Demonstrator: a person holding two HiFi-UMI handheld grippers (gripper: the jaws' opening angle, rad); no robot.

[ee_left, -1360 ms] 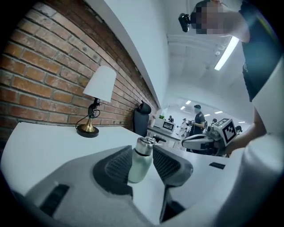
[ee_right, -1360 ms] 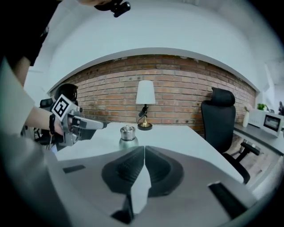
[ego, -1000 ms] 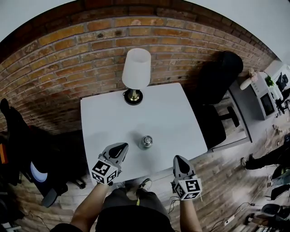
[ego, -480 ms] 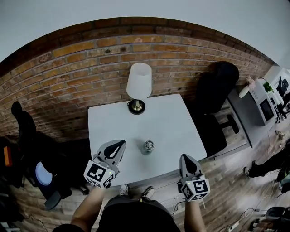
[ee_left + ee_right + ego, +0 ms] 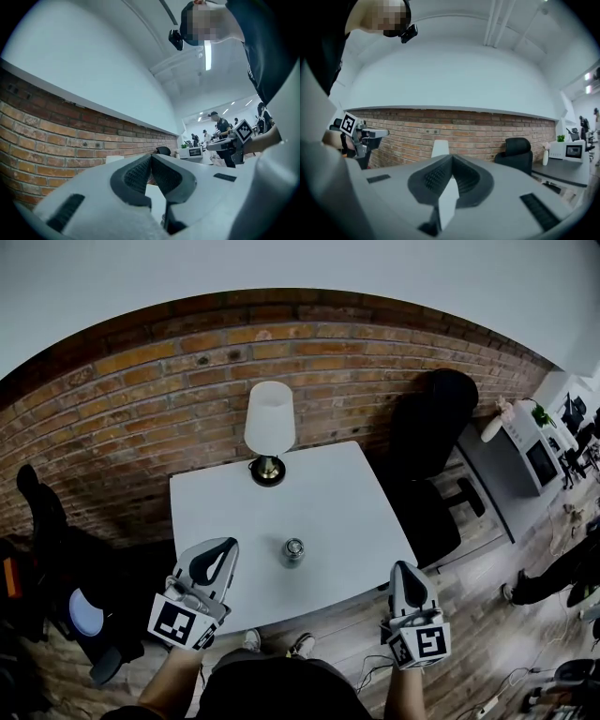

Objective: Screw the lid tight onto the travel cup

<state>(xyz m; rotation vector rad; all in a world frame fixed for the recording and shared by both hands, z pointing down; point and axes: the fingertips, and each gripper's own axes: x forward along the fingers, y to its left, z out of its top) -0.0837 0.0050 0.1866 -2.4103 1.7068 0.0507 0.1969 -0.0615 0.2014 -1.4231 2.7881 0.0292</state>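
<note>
We hold the left claw [image 5: 225, 547] and right claw [image 5: 406, 570] clenched, empty, low in frame, apart from the centre cup [image 5: 294, 550]; approaching shut could topple it.

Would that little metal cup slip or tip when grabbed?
The travel cup looks shiny and metallic, so probably stiff yet slippery. It stands upright and narrow on the table, so a sideways push might tip it.

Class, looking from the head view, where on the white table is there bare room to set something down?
Bare: the right half, from travel cup to the table's right edge, and the far left corner beside the lamp. Taken: the far edge's middle, by the lamp.
</note>
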